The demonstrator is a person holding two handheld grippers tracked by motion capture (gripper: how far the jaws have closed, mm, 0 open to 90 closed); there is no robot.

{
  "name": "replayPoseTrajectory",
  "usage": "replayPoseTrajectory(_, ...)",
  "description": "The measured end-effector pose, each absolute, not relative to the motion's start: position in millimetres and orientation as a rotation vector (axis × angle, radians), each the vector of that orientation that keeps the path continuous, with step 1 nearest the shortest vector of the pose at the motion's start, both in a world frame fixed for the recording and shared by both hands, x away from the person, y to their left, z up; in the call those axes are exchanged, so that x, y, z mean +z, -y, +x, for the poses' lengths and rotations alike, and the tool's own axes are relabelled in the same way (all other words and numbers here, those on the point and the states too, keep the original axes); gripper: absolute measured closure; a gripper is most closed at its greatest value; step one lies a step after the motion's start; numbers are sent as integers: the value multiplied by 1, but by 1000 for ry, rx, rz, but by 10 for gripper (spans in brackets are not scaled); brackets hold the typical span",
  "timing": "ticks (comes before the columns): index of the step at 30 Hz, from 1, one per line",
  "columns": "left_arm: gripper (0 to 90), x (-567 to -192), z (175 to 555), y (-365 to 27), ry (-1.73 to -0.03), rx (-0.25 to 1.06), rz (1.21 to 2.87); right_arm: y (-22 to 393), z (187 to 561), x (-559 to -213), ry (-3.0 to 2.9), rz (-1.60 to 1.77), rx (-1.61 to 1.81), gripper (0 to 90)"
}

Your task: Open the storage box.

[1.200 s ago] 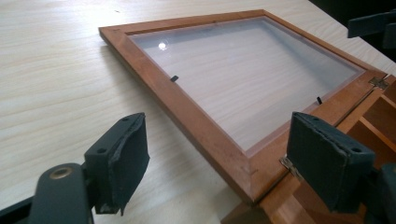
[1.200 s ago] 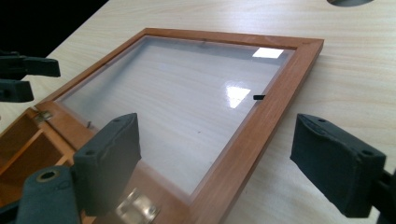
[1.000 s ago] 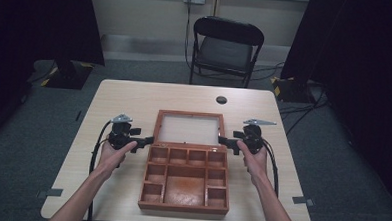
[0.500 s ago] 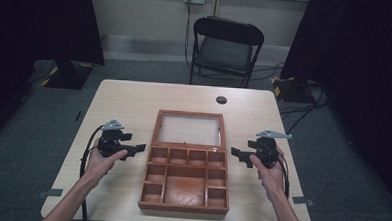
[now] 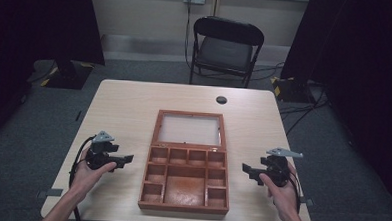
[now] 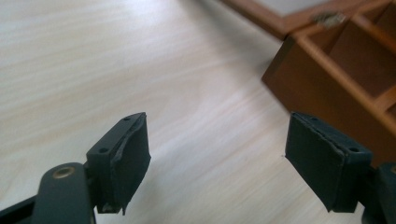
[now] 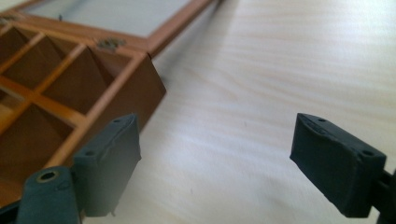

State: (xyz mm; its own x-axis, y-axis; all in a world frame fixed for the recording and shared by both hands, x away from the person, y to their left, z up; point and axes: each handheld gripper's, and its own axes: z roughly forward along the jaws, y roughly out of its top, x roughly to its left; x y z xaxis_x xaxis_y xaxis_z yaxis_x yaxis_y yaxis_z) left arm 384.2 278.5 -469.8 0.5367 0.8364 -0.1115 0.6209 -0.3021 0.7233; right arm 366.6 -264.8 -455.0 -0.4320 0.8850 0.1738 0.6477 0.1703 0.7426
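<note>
Two sets of tongs now sit well clear of the wooden box (image 5: 185, 165), one on each side of it. A second ago both were up against the box near its hinge line; since then the hands have drawn them outward and toward the person. The left tongs (image 5: 127, 159) rest low over the bench (image 5: 129, 107), jaws spread wide with nothing between them, and the box's near corner (image 6: 327, 70) lies ahead of them and off to one side. The right tongs (image 5: 246, 169) are just as wide and empty, the box wall (image 7: 93, 93) ahead of their own left jaw. The box stands between the two tongs with its glass-paned lid (image 5: 189, 129) laid flat open behind the compartments, which look empty. Judging from this retreat, the opening of the lid is finished and the hands are letting go; nothing more seems needed unless items are to be loaded
</note>
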Motion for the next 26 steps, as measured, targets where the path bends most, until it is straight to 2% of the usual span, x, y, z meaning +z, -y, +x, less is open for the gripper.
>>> replayPoseTrajectory(10,203,-482,379,-289,-1230,431,2051,292,357,-484,-2119,1610,988,150)
replayPoseTrajectory(13,203,-492,380,-289,-1231,436,2112,295,357,-490,-2077,1609,960,147)
replayPoseTrajectory(15,148,-496,378,-288,-1200,482,2117,294,358,-492,-2056,1594,954,143)
replayPoseTrajectory(19,108,-502,377,-288,-1182,517,2064,289,356,-500,-2035,1476,900,125)
replayPoseTrajectory(26,93,-502,378,-286,-1194,519,2058,285,356,-500,-2031,1477,880,116)
